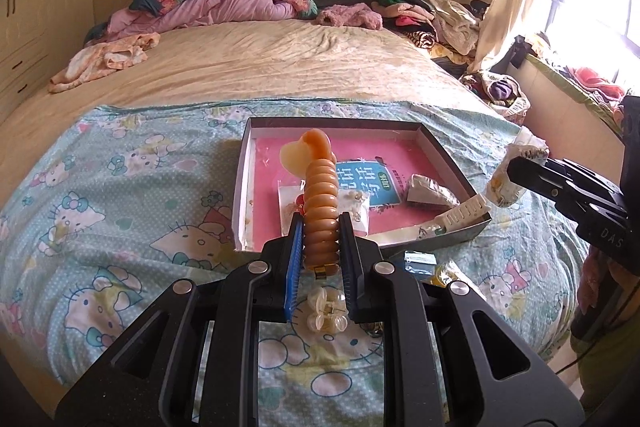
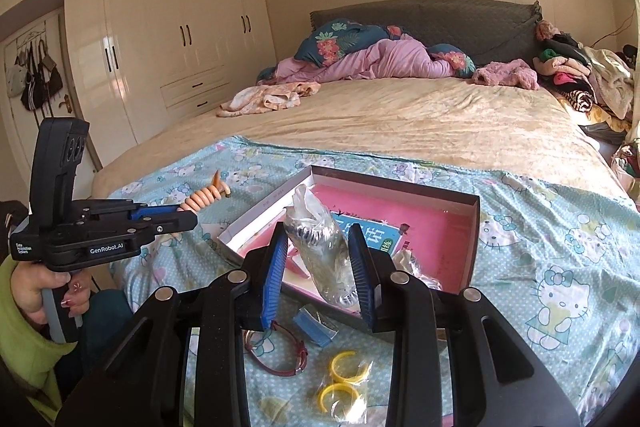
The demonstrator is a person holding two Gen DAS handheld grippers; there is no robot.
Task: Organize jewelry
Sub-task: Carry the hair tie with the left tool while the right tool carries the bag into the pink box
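The left gripper [image 1: 320,239] clamps an orange ribbed clip [image 1: 320,203], held above the bedsheet just short of the box [image 1: 452,151]. The right gripper [image 2: 320,267] pinches a plastic pouch [image 2: 320,247] over the box's near edge. Below it lie a red bracelet [image 2: 280,359] and yellow rings [image 2: 344,379].

The bed [image 2: 400,123] carries a Hello Kitty sheet [image 2: 560,247]. On it, ahead of the right claw [image 2: 318,267], lies an open box [image 2: 472,247]; below the claw lie a red bracelet [image 2: 280,359] and yellow rings [image 2: 344,379].
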